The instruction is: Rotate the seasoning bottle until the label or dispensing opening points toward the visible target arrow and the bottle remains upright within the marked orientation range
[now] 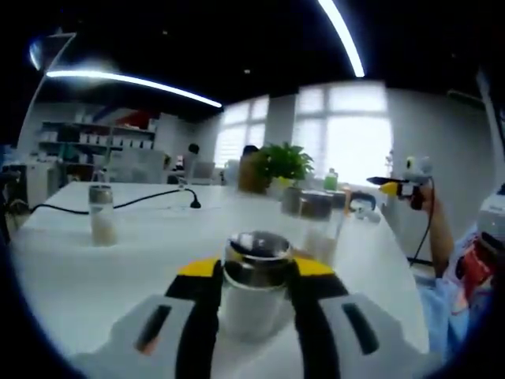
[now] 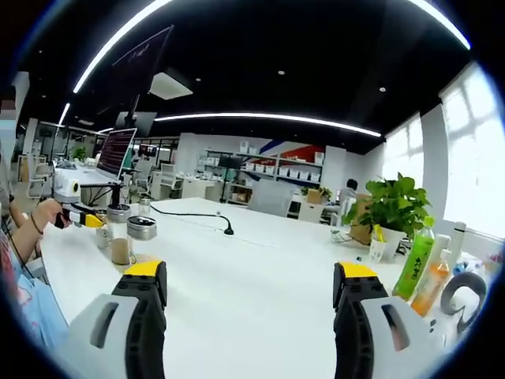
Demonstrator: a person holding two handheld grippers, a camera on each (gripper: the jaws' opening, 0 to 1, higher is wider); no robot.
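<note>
Left gripper (image 1: 254, 288): you grip the bottle (image 1: 254, 286), upright on the table (image 1: 95, 272).
Bottle: metal cap, pale contents.
Right gripper (image 2: 251, 296): wide, holding nothing.
Far jar (image 1: 101, 213): pale powder in its lower part.

No text can be read: the green bottle's (image 2: 416, 257) label and the monitor's (image 2: 116, 152) lines are too small and blurred.

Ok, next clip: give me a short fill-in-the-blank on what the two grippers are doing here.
1. The left gripper is shut on a ___ with a metal cap.
2. The right gripper is ___, with nothing between its jaws.
3. The black cable lies on the ___ table.

Missing words: bottle; open; white
</note>
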